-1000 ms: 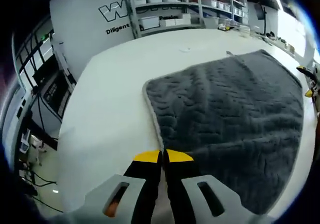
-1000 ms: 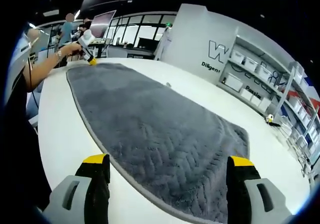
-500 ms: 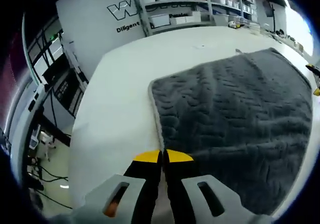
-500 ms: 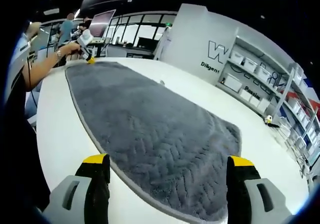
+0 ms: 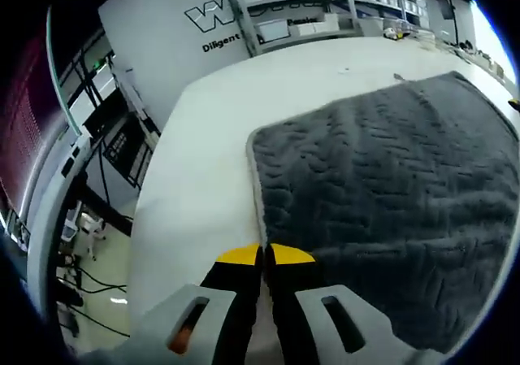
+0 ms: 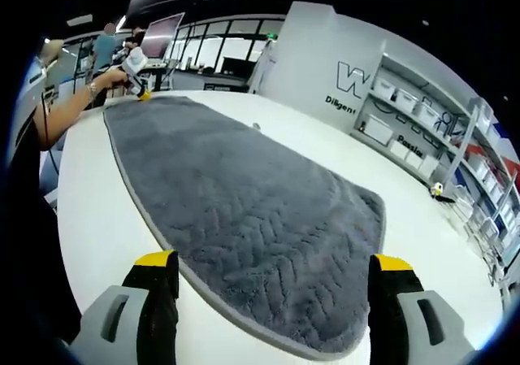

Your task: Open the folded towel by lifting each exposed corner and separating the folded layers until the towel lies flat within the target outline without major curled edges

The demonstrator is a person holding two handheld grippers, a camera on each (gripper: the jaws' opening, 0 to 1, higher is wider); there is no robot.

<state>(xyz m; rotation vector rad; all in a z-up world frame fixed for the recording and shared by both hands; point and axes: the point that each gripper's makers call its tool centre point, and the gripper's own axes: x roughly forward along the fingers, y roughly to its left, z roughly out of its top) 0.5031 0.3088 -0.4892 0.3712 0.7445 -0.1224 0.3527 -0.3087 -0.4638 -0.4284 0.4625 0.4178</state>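
Note:
A grey towel (image 5: 390, 186) with a herringbone weave lies spread on the white table (image 5: 203, 170). My left gripper (image 5: 264, 255) is shut at the towel's pale hem, which runs straight down into its yellow tips. In the right gripper view the towel (image 6: 244, 210) stretches away to its far corner. There a hand holds the left gripper (image 6: 136, 80) on that corner. My right gripper (image 6: 274, 261) is open, its jaws wide apart, hovering over the towel's near long edge and holding nothing. The rounded near end (image 6: 357, 300) lies flat.
Shelves with white bins (image 5: 284, 7) stand behind the table beside a white lettered wall (image 6: 325, 64). The table's edge (image 5: 142, 210) drops to a floor with cables. A person's arm (image 6: 69, 109) reaches along the table's left side. A small yellow item (image 6: 439, 192) sits far right.
The towel has slid toward the left gripper's end: in the right gripper view its rounded end has drawn back leftward. The left camera has shifted. The right gripper stays open.

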